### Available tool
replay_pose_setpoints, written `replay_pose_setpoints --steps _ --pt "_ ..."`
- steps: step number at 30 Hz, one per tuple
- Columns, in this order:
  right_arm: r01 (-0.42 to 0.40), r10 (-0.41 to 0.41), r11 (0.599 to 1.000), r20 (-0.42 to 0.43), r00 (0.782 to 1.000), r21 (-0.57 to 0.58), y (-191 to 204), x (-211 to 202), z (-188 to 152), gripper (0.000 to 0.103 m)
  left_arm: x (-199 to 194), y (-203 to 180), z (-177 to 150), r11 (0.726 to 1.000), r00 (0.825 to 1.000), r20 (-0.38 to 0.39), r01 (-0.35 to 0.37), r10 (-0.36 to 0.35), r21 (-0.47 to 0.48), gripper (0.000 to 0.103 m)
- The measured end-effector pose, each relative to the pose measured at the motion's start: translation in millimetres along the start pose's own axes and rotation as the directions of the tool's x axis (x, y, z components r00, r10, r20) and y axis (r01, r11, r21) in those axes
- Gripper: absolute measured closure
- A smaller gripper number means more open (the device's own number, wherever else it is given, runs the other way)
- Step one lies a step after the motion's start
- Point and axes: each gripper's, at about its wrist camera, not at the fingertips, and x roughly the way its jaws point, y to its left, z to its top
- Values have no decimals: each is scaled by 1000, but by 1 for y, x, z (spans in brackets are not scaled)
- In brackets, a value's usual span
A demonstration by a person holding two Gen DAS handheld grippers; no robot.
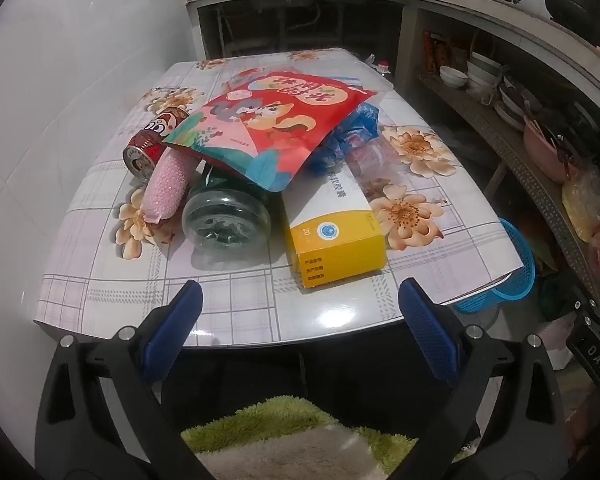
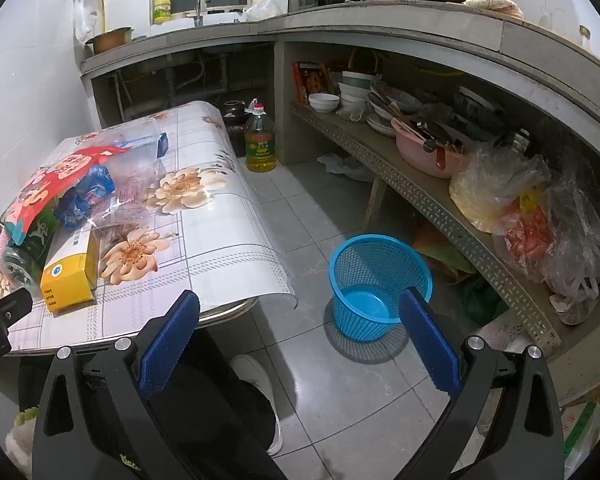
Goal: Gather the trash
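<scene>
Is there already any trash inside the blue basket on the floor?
No, the right wrist view looks down into the blue basket and shows only its bare blue bottom.

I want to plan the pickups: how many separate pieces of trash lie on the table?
6 visible: red can, pink roll, green bottle, red pouch, yellow box, blue wrapper. Clear plastic behind may hide more.

Dim indoor light, glare on tablecloth [image 1: 336,312], fisheye-warped dark edges.
</scene>
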Motion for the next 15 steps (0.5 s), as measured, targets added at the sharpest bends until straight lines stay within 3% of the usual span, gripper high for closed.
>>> replay_pose_setpoints --steps 15 --pt "-3 3 1000 -2 1000 -2 -1 1 1 6 2 0 0 1000 1000 -4 -4 4 0 9"
